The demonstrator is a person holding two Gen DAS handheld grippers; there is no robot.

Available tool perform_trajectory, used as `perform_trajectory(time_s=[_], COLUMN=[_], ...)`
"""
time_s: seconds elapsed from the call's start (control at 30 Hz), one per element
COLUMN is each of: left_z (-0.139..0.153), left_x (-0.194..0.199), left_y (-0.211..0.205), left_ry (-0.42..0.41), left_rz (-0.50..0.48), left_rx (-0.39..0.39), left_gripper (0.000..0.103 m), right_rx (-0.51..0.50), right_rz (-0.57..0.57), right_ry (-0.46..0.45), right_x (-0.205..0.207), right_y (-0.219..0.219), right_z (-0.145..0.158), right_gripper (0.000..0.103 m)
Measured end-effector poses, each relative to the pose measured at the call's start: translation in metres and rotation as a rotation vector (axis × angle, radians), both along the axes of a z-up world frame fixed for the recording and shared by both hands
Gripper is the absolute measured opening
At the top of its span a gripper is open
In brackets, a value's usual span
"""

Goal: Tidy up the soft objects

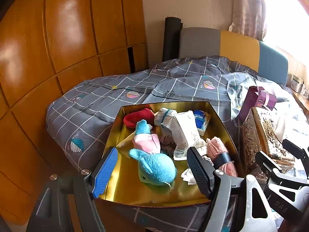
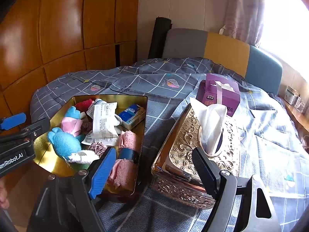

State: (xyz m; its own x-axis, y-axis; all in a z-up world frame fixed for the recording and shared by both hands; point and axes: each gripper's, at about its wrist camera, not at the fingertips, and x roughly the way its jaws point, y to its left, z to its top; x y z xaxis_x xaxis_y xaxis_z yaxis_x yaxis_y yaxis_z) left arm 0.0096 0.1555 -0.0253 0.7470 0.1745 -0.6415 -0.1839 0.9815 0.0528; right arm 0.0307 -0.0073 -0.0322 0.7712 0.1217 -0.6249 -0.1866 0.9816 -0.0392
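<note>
A gold metal tin (image 1: 218, 114) (image 2: 143, 116) sits on the bed and holds soft items: a blue plush toy in a pink dress (image 1: 154, 164) (image 2: 64, 141), a red sock (image 1: 138, 116), a rolled pink towel with a dark band (image 1: 222, 154) (image 2: 125, 154), a white packet (image 1: 183, 133) (image 2: 104, 119), a blue-and-white tissue pack (image 2: 132, 115) and a mauve scrunchie (image 2: 97, 147). My left gripper (image 1: 152, 172) is open and empty over the tin's near side, around the plush toy. My right gripper (image 2: 152, 172) is open and empty between the tin and an ornate gold tissue box (image 2: 195, 148).
A purple carton (image 2: 220, 94) (image 1: 258, 98) lies behind the tissue box (image 1: 268, 141). The bed has a grey checked cover (image 1: 135, 89) and a grey, yellow and blue headboard (image 2: 226, 50). Wooden wardrobes (image 1: 58, 38) stand to the left. A shelf with small items (image 2: 293, 96) is at the right.
</note>
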Motion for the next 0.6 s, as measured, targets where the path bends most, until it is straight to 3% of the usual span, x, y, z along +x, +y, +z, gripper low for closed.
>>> perform_trajectory(time_s=[0.6], left_z=[-0.0004], left_x=[-0.0007], left_y=[0.0023], left_ry=[-0.003], left_rz=[0.016], left_rx=[-0.012], left_gripper=[0.075], right_rx=[0.004], right_rz=[-0.01], right_ry=[0.0], right_x=[-0.0019], right_y=[-0.0032], right_z=[-0.0003], right_gripper=[0.082])
